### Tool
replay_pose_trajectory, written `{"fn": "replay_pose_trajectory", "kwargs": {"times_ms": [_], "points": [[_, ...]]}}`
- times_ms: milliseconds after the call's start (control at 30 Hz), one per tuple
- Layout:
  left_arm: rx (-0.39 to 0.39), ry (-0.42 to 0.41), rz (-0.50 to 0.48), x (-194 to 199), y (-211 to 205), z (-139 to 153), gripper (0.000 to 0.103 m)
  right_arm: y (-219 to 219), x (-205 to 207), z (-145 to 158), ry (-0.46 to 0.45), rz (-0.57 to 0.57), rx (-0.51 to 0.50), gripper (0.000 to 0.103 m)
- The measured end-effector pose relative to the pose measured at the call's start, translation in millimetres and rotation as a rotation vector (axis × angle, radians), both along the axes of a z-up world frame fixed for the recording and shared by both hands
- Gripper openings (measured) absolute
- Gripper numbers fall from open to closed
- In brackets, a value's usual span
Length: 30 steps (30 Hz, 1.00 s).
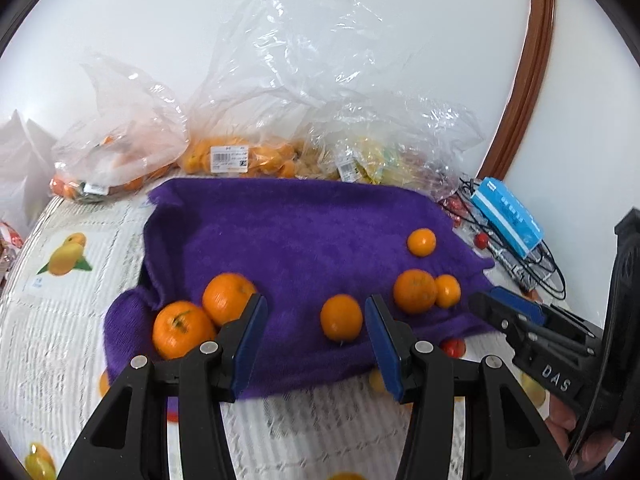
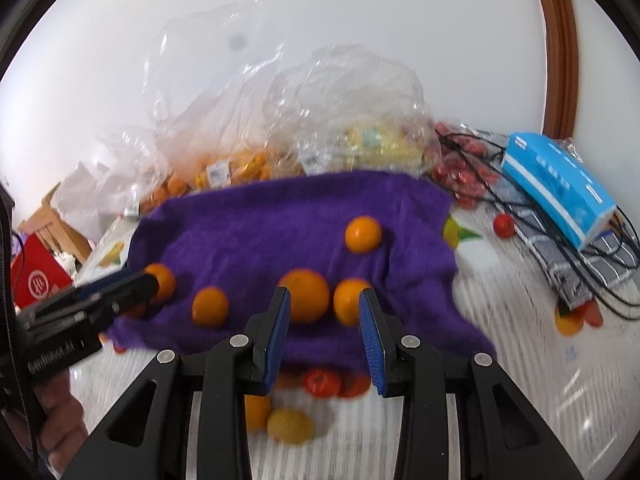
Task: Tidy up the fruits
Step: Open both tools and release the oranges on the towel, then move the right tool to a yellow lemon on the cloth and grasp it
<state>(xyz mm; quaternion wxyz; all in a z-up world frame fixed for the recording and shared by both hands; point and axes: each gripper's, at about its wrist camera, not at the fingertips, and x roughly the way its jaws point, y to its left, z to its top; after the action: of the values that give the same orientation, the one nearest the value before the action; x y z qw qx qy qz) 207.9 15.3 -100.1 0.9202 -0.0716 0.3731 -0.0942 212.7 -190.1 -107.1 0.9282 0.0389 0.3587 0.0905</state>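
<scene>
Several loose oranges lie on a purple towel [image 1: 288, 232], also in the right wrist view [image 2: 280, 224]. My left gripper [image 1: 316, 320] is open and empty above the towel's near edge; one orange [image 1: 341, 317] sits between its fingers and two oranges [image 1: 208, 316] lie by the left finger. My right gripper [image 2: 324, 316] is open and empty, with a large orange [image 2: 305, 296] and a smaller one [image 2: 350, 300] just beyond its fingertips. It also shows at the right of the left wrist view [image 1: 508, 312].
Clear plastic bags of oranges [image 1: 236, 156] and yellow fruit [image 1: 372, 156] stand behind the towel against the wall. A blue box [image 2: 560, 184] on black cables lies at the right. A small red tomato [image 2: 503, 225] sits near it. The tablecloth [image 1: 60, 320] has printed fruit.
</scene>
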Motion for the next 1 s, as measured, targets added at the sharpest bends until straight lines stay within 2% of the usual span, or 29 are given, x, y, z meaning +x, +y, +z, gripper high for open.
{"fn": "replay_pose_trajectory", "kwargs": {"times_ms": [200, 367, 433, 633, 1000], "points": [[0.033, 0.054, 0.003, -23.4, 12.2, -14.3, 0.049, 9.8, -28.9, -19.4, 0.064, 0.027, -0.003, 0.035], [0.043, 0.071, 0.007, -45.2, 22.0, -24.9, 0.049, 23.3, -42.2, -31.5, 0.079, 0.051, -0.045, 0.035], [0.037, 0.070, 0.013, -50.5, 26.2, -27.9, 0.049, 25.0, -45.9, -32.4, 0.052, 0.036, -0.064, 0.035], [-0.020, 0.077, 0.027, -62.9, 40.2, -36.0, 0.049, 21.7, -43.9, -31.3, 0.071, 0.022, -0.058, 0.035], [-0.073, 0.103, 0.031, -66.8, 50.1, -37.5, 0.049, 36.3, -46.5, -48.9, 0.114, 0.039, -0.188, 0.035]]}}
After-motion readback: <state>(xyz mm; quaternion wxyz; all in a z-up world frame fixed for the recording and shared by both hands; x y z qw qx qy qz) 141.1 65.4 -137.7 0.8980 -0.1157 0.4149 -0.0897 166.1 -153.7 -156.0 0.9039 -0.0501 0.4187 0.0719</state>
